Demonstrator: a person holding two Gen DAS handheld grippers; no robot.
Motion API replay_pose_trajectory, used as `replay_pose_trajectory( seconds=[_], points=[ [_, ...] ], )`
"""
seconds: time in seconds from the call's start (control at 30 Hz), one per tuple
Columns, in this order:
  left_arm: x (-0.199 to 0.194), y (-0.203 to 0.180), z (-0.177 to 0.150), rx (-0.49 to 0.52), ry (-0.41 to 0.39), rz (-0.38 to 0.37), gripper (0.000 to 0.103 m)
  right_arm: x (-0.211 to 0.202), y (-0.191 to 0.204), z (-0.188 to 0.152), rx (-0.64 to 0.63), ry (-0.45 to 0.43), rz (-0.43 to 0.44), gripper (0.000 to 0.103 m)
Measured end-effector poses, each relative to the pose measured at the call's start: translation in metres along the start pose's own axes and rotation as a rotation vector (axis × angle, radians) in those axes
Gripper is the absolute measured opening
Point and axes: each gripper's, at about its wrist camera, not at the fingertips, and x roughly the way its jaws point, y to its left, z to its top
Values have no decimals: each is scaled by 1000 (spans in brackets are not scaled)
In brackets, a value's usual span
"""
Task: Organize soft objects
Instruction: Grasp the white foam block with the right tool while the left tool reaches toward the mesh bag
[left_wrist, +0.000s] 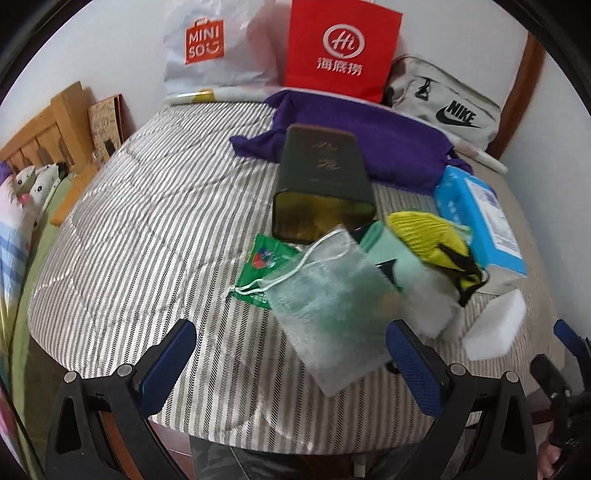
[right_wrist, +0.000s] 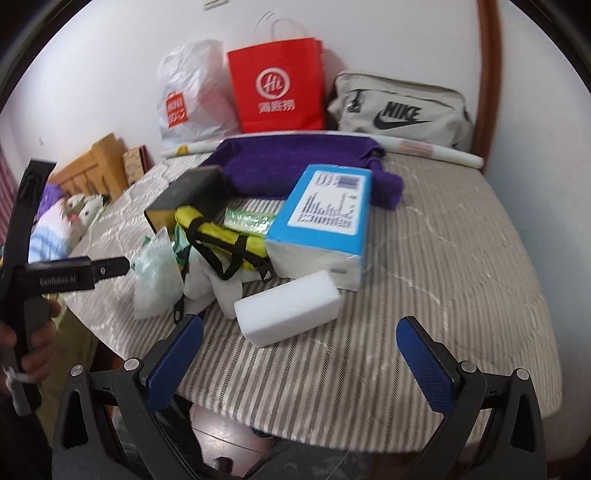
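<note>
A pile of soft things lies on the striped tabletop (left_wrist: 147, 221). A pale green mesh drawstring pouch (left_wrist: 332, 306) reaches between the fingers of my left gripper (left_wrist: 291, 354), which is open and not clamped on it. Behind the pouch are a mint cloth (left_wrist: 391, 254), a yellow and black glove (left_wrist: 436, 243), white stuffing (left_wrist: 432, 306) and a green packet (left_wrist: 266, 258). A dark green box (left_wrist: 325, 184) lies on its side, mouth towards me. My right gripper (right_wrist: 299, 354) is open, just short of a white sponge block (right_wrist: 288, 310).
A blue tissue pack (right_wrist: 325, 210) and a purple cloth (right_wrist: 295, 166) lie behind the pile. A white shopping bag (right_wrist: 188, 96), a red paper bag (right_wrist: 277, 88) and a grey Nike bag (right_wrist: 402, 107) stand against the wall. A hand (right_wrist: 33, 354) holds the left tool's handle.
</note>
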Motion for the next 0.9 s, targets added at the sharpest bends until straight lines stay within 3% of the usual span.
replay_pose_trajectory(
  seconds=[0.07, 0.23, 0.4, 0.63, 0.77, 0.9],
  points=[
    [7, 2, 0, -2, 13, 4, 103, 13, 0, -3, -4, 2, 21, 103],
    [4, 4, -2, 37, -38, -9, 103, 36, 0, -9, -18, 12, 30, 103],
    [2, 13, -3, 23, -53, -79, 103, 51, -1, -9, 0, 7, 50, 103],
    [8, 27, -3, 8, -22, -59, 103, 67, -7, -3, 55, -3, 76, 102],
    [11, 18, -4, 48, -24, -91, 102, 70, -11, -4, 110, -10, 128, 91],
    [20, -1, -8, 95, -15, -135, 102, 69, -10, -6, 106, -15, 130, 88]
  ],
)
